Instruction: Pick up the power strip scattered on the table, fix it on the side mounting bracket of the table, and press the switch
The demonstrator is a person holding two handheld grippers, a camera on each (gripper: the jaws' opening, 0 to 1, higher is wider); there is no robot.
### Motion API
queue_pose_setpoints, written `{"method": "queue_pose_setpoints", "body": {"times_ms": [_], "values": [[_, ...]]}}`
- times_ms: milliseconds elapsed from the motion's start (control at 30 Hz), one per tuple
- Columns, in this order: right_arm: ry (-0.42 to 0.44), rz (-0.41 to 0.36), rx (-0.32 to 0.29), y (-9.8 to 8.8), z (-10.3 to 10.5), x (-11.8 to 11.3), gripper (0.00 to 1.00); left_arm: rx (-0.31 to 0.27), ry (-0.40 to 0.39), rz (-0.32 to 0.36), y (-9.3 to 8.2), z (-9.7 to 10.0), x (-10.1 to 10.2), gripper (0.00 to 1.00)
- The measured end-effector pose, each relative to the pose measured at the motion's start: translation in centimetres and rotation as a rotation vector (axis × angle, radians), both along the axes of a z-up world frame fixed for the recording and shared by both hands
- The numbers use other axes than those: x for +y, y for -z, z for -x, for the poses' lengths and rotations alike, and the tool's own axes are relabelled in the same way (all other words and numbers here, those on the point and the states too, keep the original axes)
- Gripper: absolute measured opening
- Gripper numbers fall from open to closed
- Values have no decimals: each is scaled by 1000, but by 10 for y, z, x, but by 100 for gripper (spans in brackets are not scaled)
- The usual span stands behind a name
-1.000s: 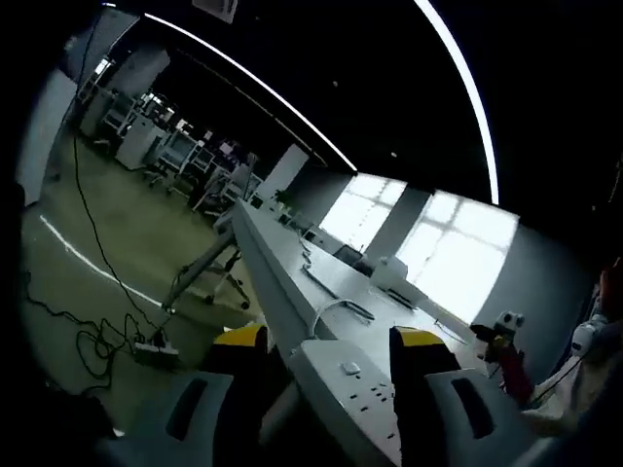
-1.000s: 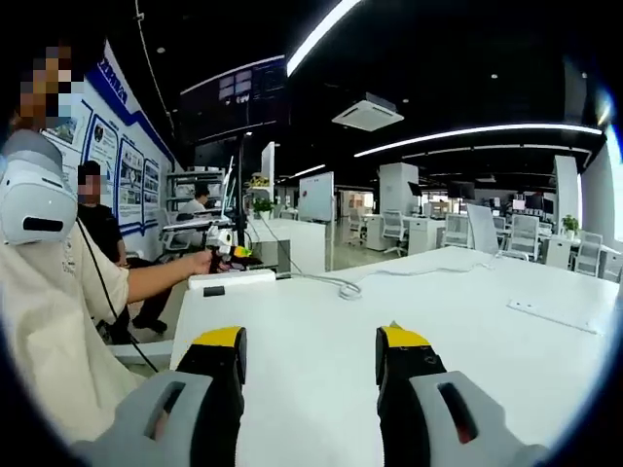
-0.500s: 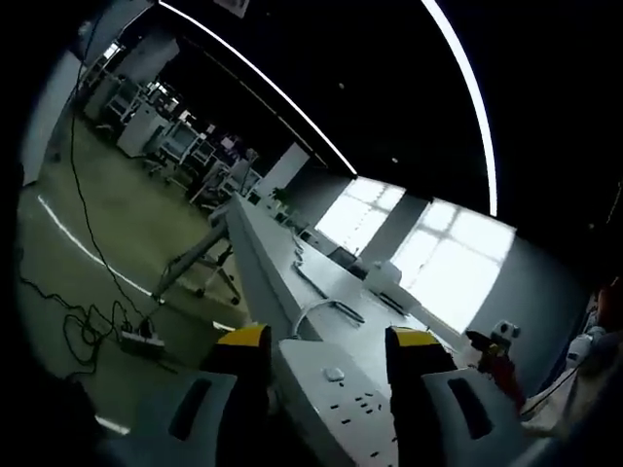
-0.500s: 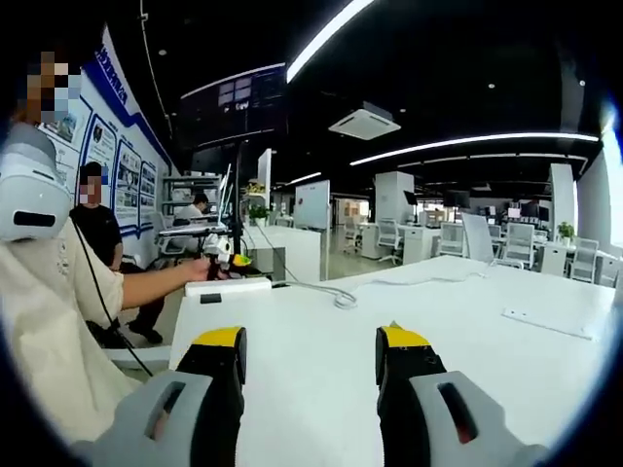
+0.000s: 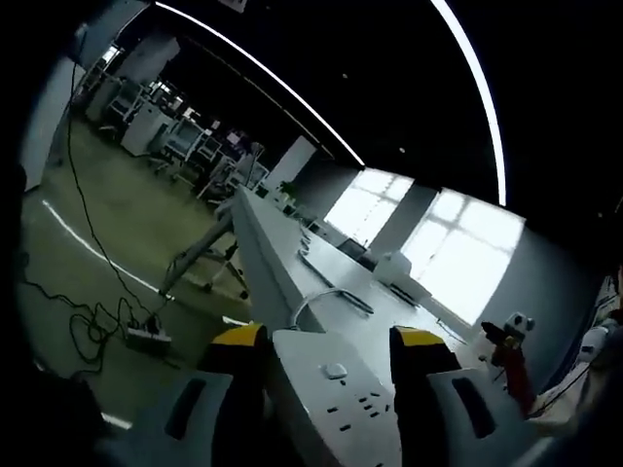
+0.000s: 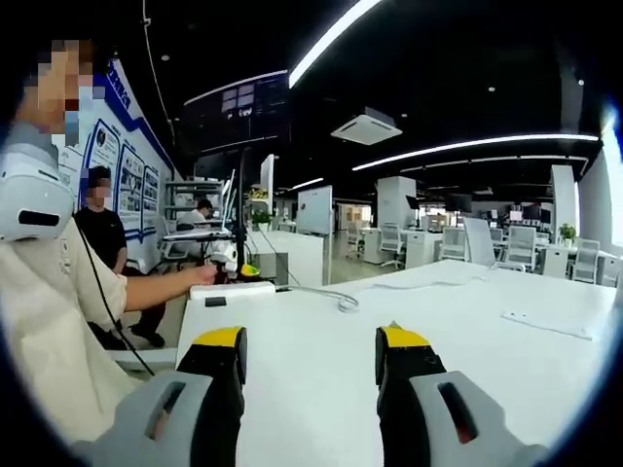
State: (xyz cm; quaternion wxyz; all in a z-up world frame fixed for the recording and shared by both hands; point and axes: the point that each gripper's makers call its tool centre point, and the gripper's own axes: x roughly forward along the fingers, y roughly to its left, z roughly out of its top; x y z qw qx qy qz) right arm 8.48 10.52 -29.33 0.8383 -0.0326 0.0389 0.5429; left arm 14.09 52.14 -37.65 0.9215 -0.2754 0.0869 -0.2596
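One white strip (image 5: 336, 399) sits between the jaws of the left tool (image 5: 326, 355), which is clenched on it; the yellow-tipped jaws flank the strip's body at about 6 o'clock in the left gripper view. The strip's top face shows one oval switch (image 5: 336, 371) and rows of socket slots nearer the camera. One white cord (image 5: 313, 298) arcs from the strip's far end toward 12 o'clock and runs onto the long white bench (image 5: 282, 263), seen edge-on and receding toward 11 o'clock. On the floor (image 5: 107, 233) at 8 o'clock lies a second strip (image 5: 148, 339) with a dark cable trailing off it.

In the right gripper view the right tool (image 6: 310, 355) is released: its two jaws stand apart with bare bench (image 6: 467, 331) between them, gripping nothing. At 10 o'clock from them the same white strip (image 6: 232, 291) lies at the bench's far edge, with the left tool (image 6: 226, 255) upon it and a person's hand (image 6: 201, 275) behind that tool, forearm stretched out roughly level toward 3 o'clock from a pale sleeve (image 6: 58, 321) at 9 o'clock. The cord (image 6: 336, 300) loops on the bench beside the strip. One flat white panel (image 6: 545, 324) lies on the bench at 3 o'clock. Two more people (image 6: 102, 229) are in the background at 10 o'clock, one standing, one seated further back.
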Motion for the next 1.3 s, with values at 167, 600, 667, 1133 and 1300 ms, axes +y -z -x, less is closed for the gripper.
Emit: {"method": "queue_pose_setpoints", "body": {"times_ms": [167,600,667,1133,1300], "values": [[1,-5,-3,-2,4,1,49,-41,5,28,-26,12,-31,56],[7,21,-10,-6,1,-7,49,-81,8,-127,-43,-33,6,58],[4,23,-20,-8,5,-6,49,-120,-40,-228,-53,-34,11,59],[-1,32,-42,-14,15,-4,49,-239,-177,-377,-108,15,4,66],[16,18,-48,-18,14,-12,49,-271,-213,-431,-124,33,-7,72]]}}
